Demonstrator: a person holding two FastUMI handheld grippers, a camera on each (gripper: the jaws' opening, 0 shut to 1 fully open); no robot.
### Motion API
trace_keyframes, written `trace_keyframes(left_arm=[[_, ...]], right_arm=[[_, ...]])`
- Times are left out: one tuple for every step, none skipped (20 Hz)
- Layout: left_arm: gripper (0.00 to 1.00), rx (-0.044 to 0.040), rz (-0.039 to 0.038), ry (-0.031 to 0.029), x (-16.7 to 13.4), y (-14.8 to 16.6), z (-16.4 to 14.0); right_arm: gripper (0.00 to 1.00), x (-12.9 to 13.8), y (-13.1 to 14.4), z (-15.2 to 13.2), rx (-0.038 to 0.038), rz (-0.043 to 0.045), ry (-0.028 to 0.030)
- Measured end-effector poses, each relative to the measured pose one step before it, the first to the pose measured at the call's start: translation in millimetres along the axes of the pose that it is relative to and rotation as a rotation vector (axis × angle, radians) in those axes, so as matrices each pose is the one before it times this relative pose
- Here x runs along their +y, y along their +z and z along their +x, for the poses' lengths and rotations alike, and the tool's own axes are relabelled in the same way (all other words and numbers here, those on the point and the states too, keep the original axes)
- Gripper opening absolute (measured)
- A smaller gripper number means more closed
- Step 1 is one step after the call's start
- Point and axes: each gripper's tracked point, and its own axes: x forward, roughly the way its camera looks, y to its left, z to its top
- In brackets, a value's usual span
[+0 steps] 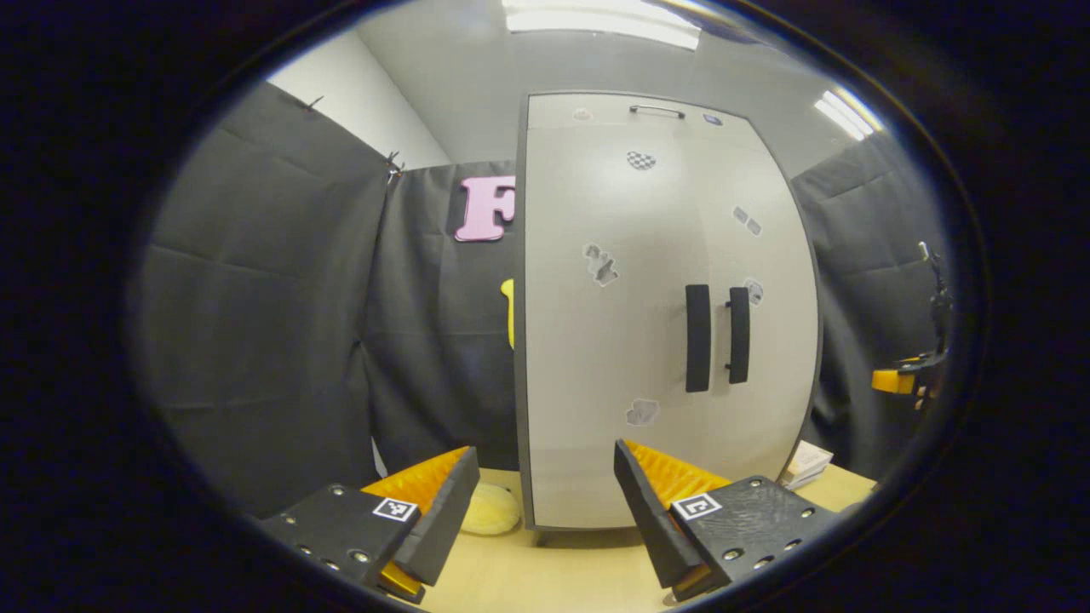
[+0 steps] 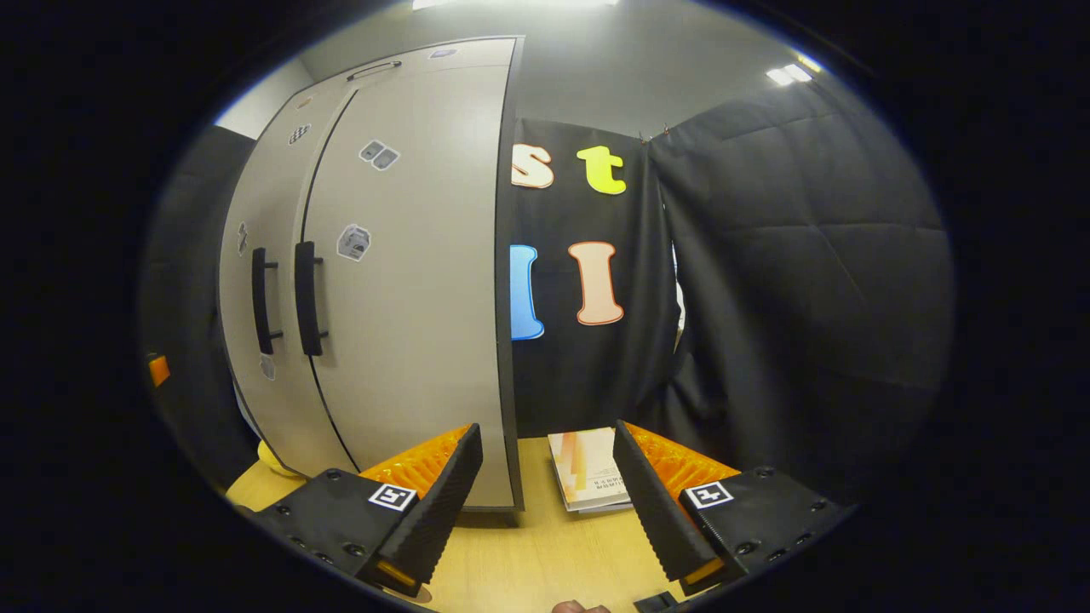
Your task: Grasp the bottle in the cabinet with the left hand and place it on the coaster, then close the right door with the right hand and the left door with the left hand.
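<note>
Cabinet (image 1: 664,306) center frame, both doors shut, bottle hidden inside. Left gripper (image 1: 545,502) and right gripper (image 2: 545,494) released, empty, low in frame above desk (image 2: 528,562). Bottle likely rigid, light; grip mid-body.

The tall pale grey two-door cabinet (image 1: 664,315) stands shut on the light wooden tabletop (image 2: 545,562), blocking the way ahead. Bare table lies before it. A yellow round pad (image 1: 490,509) sits left, a small booklet (image 2: 588,481) right, beside the black cloth wall (image 2: 792,289)
</note>
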Motion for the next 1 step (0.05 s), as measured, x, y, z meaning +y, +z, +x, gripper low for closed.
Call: trace_keyframes(left_arm=[[0.93,0.00315,0.01979,0.02788,-8.45,5.67,-2.34]], right_arm=[[0.98,-9.03,-2.78,8.41,0.00726,0.00146,0.02437]])
